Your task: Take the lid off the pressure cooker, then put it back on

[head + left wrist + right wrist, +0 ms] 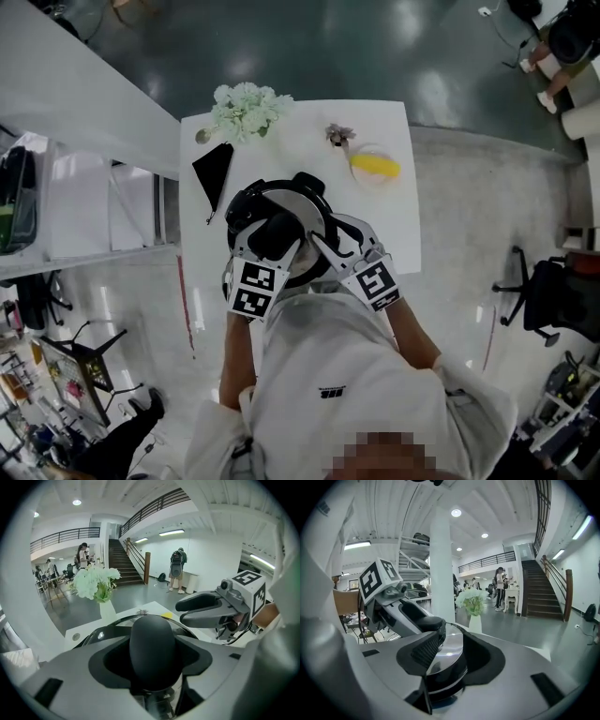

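Observation:
The steel pressure cooker (pixel 298 199) stands mid-table with its lid on. My left gripper (pixel 274 242) comes in from the near left, and its jaws close round the lid's black oval handle (pixel 152 651); the handle fills the gap between the pads. My right gripper (pixel 322 246) reaches in from the near right, its jaws set on the lid's near rim (pixel 451 649), a shiny steel top over a black band. In the right gripper view the left gripper (pixel 427 622) sits on the handle just left of my own jaws. The right gripper (pixel 187 611) shows at the right of the left gripper view.
On the white table (pixel 389 239) a vase of white flowers (pixel 246 108) stands at the far left. A black folded item (pixel 214 169) lies left of the cooker. A yellow thing on a plate (pixel 375 166) and a small flower (pixel 337 133) sit far right. People stand in the hall behind.

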